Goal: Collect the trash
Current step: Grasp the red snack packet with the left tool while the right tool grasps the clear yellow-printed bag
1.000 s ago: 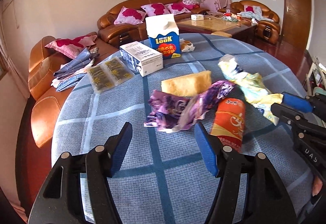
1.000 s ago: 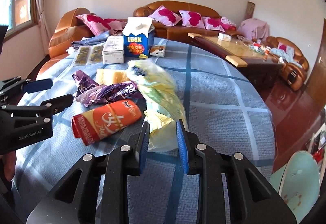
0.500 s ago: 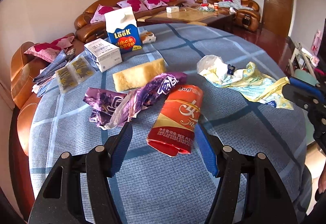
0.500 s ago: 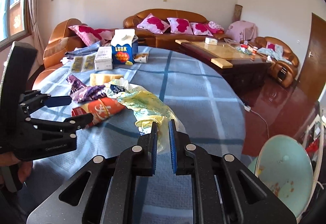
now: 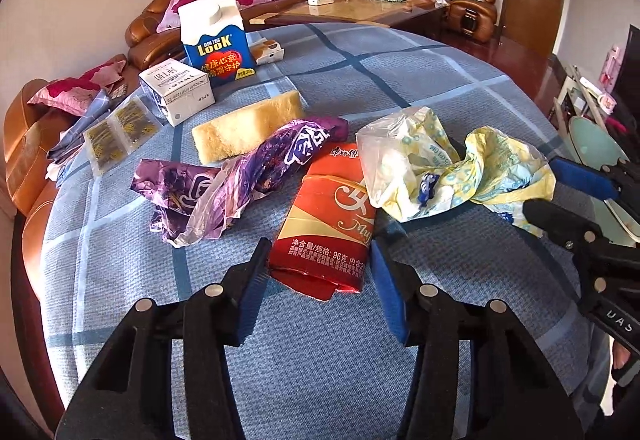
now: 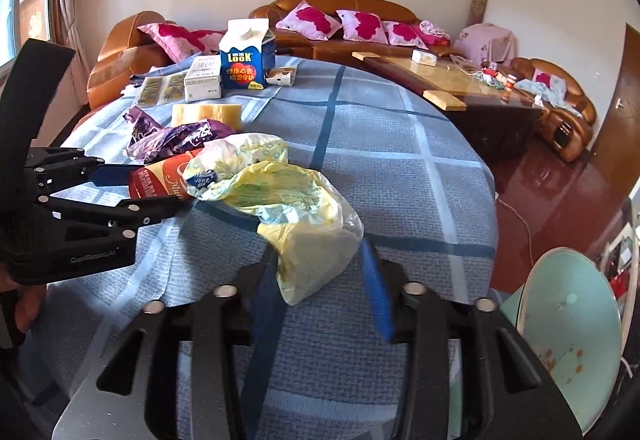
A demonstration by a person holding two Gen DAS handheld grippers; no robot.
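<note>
On the blue checked tablecloth [image 5: 400, 79] lie a red snack wrapper [image 5: 332, 207], a crumpled purple wrapper [image 5: 248, 171] and a yellow-white plastic bag [image 5: 440, 163]. My left gripper [image 5: 320, 260] straddles the red wrapper's near end. Its jaws are closing and the pads stand close to the wrapper's edges without a clear squeeze. From the right wrist view the left gripper [image 6: 160, 185] has one finger on each side of that wrapper [image 6: 168, 169]. My right gripper [image 6: 320, 268] is opening, and the bag [image 6: 288, 199] lies loose between its spread jaws.
At the far side stand a blue milk carton [image 5: 216, 43], a white box [image 5: 176, 87], a yellow sponge [image 5: 248, 125], sachets [image 5: 120, 127] and a small snack box [image 5: 268, 49]. A pale green round object [image 6: 568, 320] sits off the table's right edge. Sofas and a coffee table lie beyond.
The right gripper pulled the yellow bag toward the near edge while shut on it, then spread its jaws and let it go. The left gripper came down over the red wrapper and narrowed.
</note>
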